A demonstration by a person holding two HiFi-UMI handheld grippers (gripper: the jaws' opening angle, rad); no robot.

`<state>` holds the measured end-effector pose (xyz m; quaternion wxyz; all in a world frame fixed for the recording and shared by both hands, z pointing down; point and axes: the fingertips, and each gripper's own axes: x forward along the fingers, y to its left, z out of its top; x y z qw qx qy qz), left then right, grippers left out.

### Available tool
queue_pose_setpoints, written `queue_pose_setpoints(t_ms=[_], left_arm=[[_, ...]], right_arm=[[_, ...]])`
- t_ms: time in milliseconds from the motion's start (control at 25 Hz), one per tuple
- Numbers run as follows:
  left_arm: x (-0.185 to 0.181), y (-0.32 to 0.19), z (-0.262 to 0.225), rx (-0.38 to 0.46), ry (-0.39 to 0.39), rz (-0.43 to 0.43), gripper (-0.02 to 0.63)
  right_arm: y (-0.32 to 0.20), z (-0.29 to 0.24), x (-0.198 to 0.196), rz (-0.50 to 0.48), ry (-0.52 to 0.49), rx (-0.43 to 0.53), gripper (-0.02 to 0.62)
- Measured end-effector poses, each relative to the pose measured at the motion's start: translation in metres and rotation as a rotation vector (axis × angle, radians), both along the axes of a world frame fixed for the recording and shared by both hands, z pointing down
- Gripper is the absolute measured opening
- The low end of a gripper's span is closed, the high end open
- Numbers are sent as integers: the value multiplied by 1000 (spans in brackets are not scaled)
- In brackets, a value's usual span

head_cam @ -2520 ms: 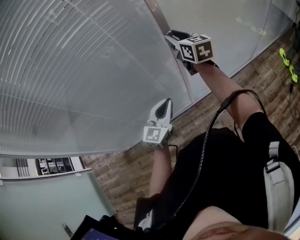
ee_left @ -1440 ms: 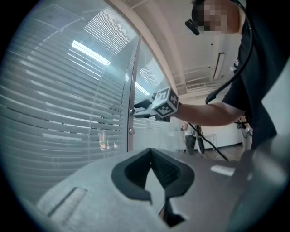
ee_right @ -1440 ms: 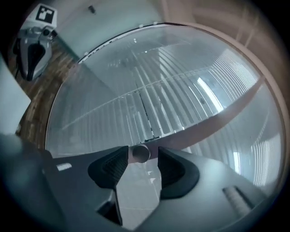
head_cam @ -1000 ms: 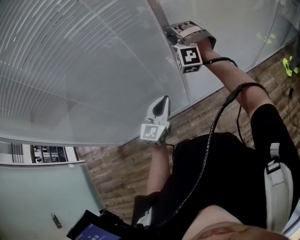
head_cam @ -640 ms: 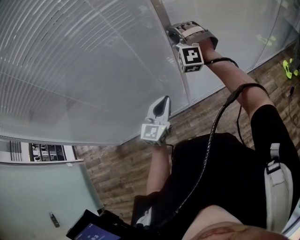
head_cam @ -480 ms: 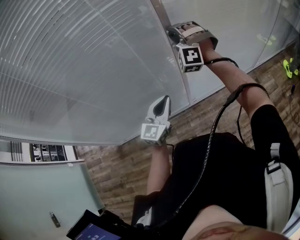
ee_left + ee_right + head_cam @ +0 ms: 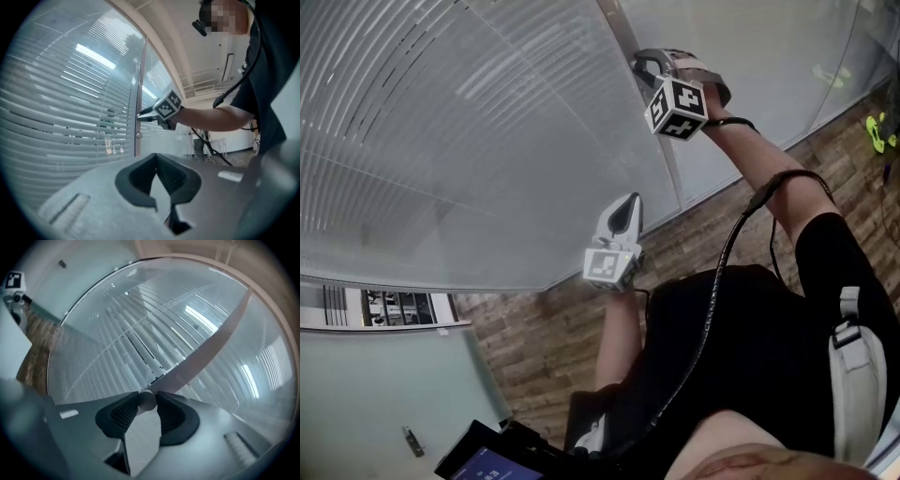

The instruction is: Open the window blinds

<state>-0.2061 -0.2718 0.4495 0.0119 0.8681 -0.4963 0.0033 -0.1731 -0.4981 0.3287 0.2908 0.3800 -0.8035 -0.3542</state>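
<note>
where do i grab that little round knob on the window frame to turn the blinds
Pinch the knob across its round sides, coming straight in from the room side: it juts out of the frame post as a short cylinder, so a pinch there should let it twist.

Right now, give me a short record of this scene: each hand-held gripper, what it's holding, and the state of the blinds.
right hand-held gripper: jaws have just been closing, now clamped on the knob
knob: small and round, at the frame post between the glass panes
left hand-held gripper: jaws together, nothing between them, held lower than the right
blinds: lowered behind the glass, slats horizontal, thin gaps showing between them
task stage: knob gripped, blinds not yet fully open
</note>
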Motion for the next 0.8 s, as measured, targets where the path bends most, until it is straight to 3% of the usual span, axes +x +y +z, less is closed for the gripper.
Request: queue_pose_setpoints(t_ms=[360, 800], left_arm=[[2, 2, -1, 4, -6, 4, 3], [5, -1, 4, -5, -10, 18, 3]], right_arm=[[-1, -5, 6, 24, -248, -154, 132], [-12, 0, 11, 59, -677, -486, 133]])
